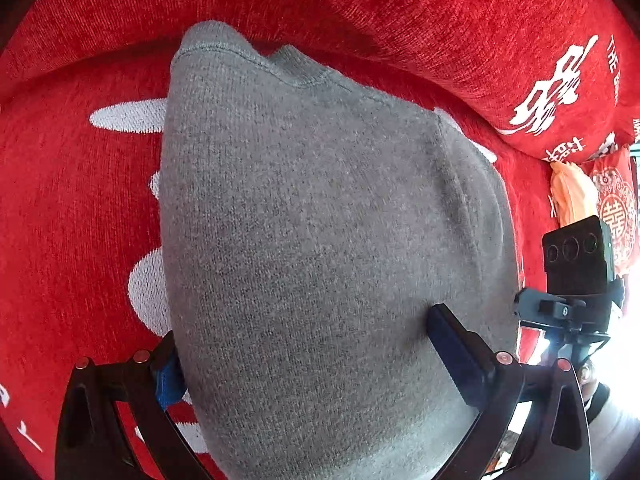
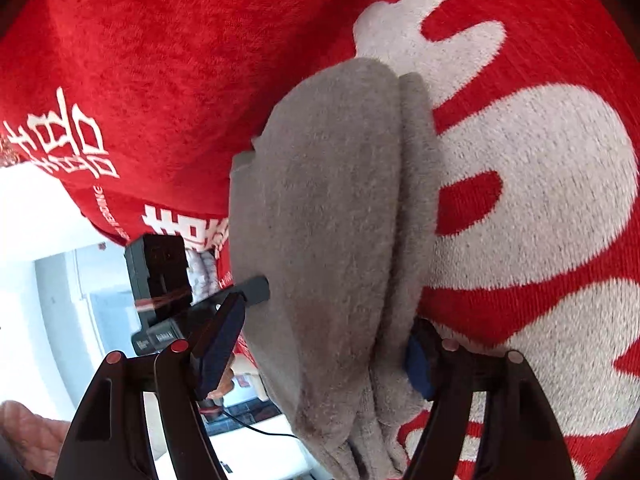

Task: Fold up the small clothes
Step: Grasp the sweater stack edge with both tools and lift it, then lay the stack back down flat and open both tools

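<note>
Surroundings: a red sofa cover [image 1: 72, 216] with white woven shapes fills the ground on all sides of both tools; a red cushion [image 1: 520, 80] with white lettering lies ahead and to the right of the left hand-held gripper [image 1: 304, 356]. Beyond it sit an orange cloth [image 1: 572, 196] and a second red patterned cushion [image 1: 616, 208]. The right hand-held gripper [image 2: 320, 352] appears at the left one's right edge, its camera block facing in.

Task item: a gray sweater [image 1: 312, 216] lies draped between the fingers of each hand-held gripper, hiding most of the sofa cover ahead. Its long axis runs straight away from the left tool, with the ribbed collar at the far end. In the right wrist view the sweater [image 2: 332, 216] shows stacked folded layers, edges running forward.

Each tool's fingers stand apart with sweater between; whether they pinch it cannot be told.
</note>
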The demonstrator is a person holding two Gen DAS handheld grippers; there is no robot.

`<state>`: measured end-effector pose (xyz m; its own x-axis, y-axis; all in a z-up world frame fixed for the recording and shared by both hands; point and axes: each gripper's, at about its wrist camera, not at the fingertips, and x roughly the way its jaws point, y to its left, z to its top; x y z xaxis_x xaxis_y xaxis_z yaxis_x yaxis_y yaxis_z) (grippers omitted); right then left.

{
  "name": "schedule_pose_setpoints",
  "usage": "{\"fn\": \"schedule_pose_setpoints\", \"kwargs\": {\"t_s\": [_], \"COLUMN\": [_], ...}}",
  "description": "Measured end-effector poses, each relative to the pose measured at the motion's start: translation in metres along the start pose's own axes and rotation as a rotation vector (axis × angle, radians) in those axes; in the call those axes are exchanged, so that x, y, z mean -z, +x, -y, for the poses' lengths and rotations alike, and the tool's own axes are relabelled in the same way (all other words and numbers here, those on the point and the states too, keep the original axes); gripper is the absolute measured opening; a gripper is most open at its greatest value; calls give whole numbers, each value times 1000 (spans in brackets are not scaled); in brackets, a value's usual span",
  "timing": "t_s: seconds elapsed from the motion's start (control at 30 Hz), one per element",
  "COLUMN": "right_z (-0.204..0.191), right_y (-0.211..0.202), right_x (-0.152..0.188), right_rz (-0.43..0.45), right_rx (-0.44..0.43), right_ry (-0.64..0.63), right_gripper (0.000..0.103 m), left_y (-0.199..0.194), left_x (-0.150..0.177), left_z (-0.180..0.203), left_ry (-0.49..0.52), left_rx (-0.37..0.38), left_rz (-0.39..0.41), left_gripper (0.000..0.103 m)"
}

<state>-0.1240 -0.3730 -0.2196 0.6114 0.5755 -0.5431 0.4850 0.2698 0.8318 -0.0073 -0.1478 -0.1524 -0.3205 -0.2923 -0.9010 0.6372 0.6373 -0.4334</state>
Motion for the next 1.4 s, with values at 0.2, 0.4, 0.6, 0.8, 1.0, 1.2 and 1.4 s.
{"fn": "schedule_pose_setpoints", "kwargs": {"t_s": [0.2,0.4,0.6,0.8,1.0,1.2,1.4], "right_z": [-4,-32,-60,-78,-71,-87,-119], "right_y": [2,-5,-7,27,86,92,77], "right_x": [10,30,58,97,122,121,123], "right_rz": [10,19,12,-40,-112,-79,-2], "right_rx": [3,-102,-145,-156,-107,292,368], "right_ry": [52,59,59,55,75,-97,-218], "right_gripper": [30,30,30,30,32,53,22], "left_y": [-20,-54,-96,-119,-104,-125,-141], "left_x": [8,22,47,88,126,144,137], "left_z": [1,1,-8,-41,-92,-126,-140], "left_ry": [-26,-31,-22,-45,-131,-199,-197], "left_rx": [16,83,96,30,-50,-71,-183], "left_rz": [81,121,149,151,134,208,280], "left_gripper": [58,50,50,50,50,54,54]}}
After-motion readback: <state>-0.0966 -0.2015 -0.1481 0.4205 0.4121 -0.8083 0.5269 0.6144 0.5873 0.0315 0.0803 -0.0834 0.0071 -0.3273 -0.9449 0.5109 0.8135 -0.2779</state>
